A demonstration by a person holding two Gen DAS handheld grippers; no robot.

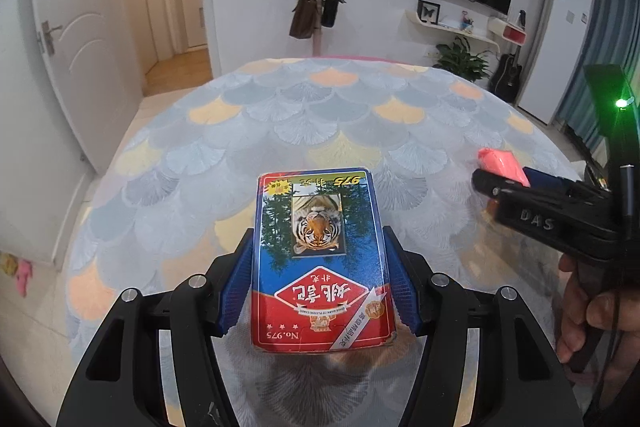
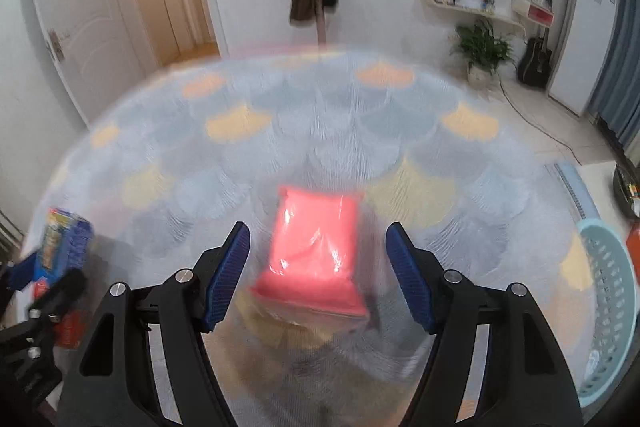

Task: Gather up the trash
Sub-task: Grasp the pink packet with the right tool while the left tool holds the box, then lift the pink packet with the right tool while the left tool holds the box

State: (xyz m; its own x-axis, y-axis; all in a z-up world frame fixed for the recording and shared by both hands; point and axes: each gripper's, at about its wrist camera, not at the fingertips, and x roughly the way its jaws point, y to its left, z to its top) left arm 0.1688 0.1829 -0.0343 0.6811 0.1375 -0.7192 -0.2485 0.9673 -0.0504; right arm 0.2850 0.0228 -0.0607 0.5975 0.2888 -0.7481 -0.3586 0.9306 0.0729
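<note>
Between blue pads: tiger-printed card box.

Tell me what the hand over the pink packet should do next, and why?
Probably close the right gripper on the pink packet. Its jaws stand open with the packet lying between them on the table, not yet pinched. The left gripper already clamps the card box, and the blue basket waits at the right.
</note>
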